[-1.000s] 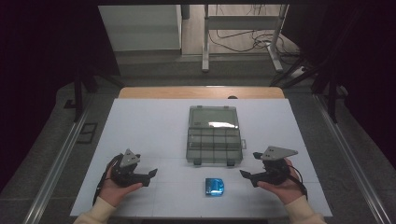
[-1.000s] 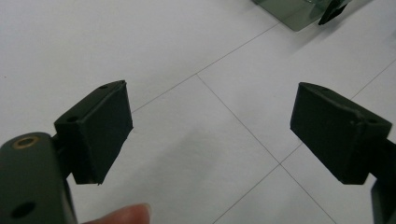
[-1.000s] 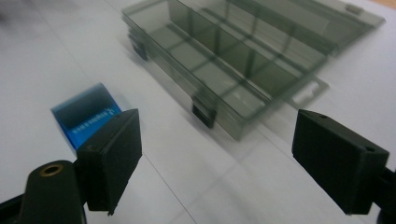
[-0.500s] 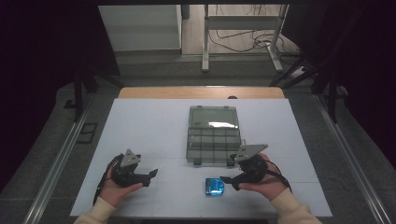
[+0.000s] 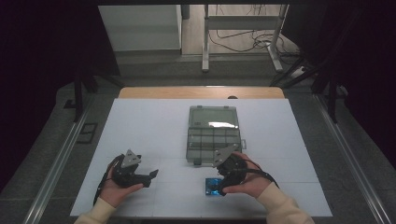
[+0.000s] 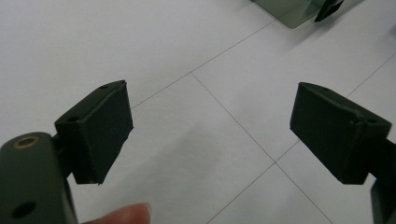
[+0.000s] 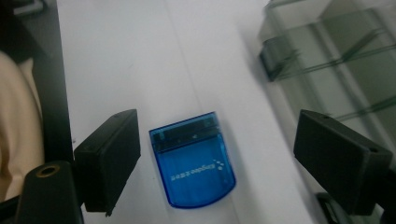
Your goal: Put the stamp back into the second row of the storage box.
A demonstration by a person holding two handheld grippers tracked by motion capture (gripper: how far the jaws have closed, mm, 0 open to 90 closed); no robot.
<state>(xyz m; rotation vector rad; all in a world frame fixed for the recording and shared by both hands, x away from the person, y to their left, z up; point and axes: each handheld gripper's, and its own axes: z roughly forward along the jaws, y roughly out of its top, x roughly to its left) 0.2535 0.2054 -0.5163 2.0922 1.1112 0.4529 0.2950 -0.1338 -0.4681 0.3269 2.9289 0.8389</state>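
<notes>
A small blue translucent case [image 7: 194, 158] with white lettering lies flat on the white table, just in front of the organiser box. My right gripper [image 7: 219, 137] hovers over it with its jaws spread wide, one on each side, touching nothing. In the high view the right gripper [image 5: 216, 184] covers most of the blue case [image 5: 210, 191]. A clear organiser box [image 5: 214, 140] with several compartments stands open mid-table, lid laid back. My left gripper [image 5: 149, 177] rests low at the front left, open over bare table [image 6: 210, 116].
The white table [image 5: 149, 126] has a wooden strip [image 5: 201, 92] along its far edge. A corner of the organiser box [image 6: 299, 9] shows ahead of the left gripper. A cream sleeve [image 7: 18, 116] lies close beside the right gripper. Dark floor surrounds the table.
My right gripper has swung left from the table's right side to sit over the blue case. The left gripper has stayed where it was.
</notes>
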